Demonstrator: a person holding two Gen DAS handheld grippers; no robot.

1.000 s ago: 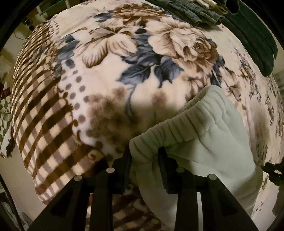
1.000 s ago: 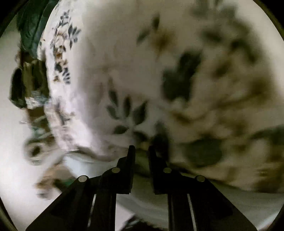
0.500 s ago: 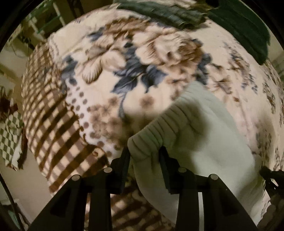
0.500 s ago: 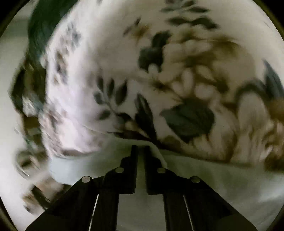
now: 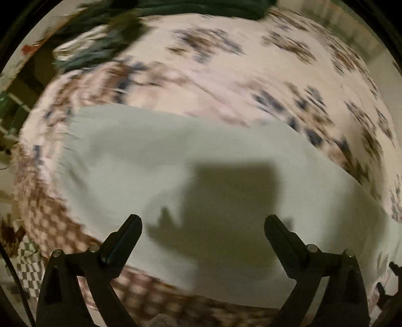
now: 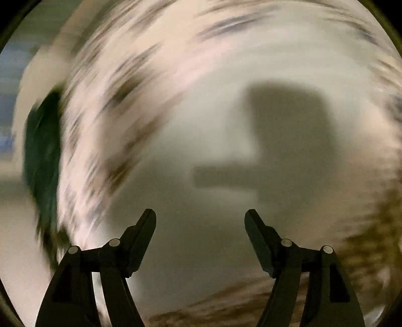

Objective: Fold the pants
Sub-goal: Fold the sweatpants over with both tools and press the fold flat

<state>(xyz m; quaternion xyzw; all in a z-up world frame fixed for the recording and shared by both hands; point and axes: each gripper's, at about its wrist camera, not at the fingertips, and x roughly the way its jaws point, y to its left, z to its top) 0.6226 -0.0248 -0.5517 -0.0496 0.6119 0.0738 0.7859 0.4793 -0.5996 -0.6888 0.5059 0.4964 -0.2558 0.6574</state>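
Two grippers, left (image 5: 203, 227) and right (image 6: 200, 221), have their fingers spread wide and released, grasping nothing, probably to let the fold settle. The pale pants (image 5: 155, 161) lie flat on the flowered blanket (image 5: 251, 75), dark clothes (image 5: 201, 7) at 12 o'clock.

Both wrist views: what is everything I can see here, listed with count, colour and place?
pants: one, pale mint, spread flat on the blanket, below both grippers.
blanket: one, cream with brown-blue flowers and brown checks at its edge, under the pants.
dark green clothes: blurred, count unclear, at the blanket's far edge.
left hand-held gripper: one, black, jaws wide apart, holding nothing.
right hand-held gripper: one, black, jaws wide apart, holding nothing.
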